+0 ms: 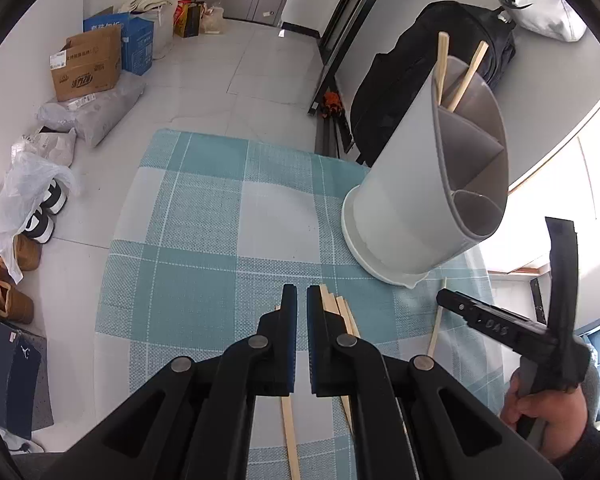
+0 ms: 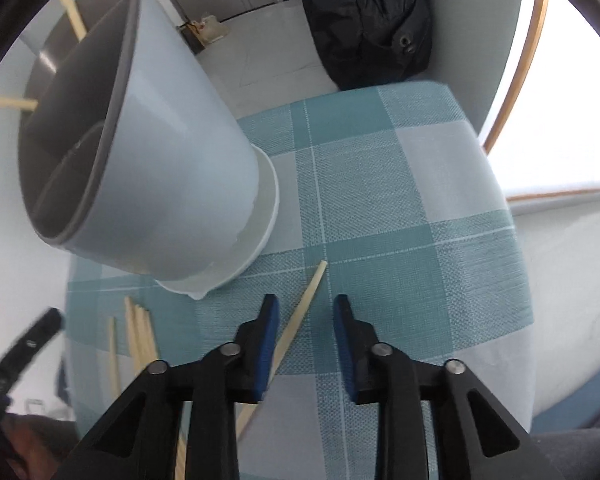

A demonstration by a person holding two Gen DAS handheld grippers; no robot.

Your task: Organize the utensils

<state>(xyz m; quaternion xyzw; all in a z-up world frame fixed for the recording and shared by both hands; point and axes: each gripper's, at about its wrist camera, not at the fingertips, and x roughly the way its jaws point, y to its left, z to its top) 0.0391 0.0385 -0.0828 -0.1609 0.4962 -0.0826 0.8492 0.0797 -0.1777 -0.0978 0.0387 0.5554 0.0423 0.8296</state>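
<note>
Both jaws empty — left gripper (image 1: 302, 300) closed, right gripper (image 2: 305, 310) open beside a chopstick (image 2: 300, 314).

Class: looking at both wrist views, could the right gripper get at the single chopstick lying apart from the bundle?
Probably yes: the right gripper stands open right over the lone chopstick, with nothing lying between them.

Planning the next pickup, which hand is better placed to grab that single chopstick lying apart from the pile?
Right, probably. The right tool is open with the lone chopstick showing between its fingers. The left tool is shut, over the pile.
</note>
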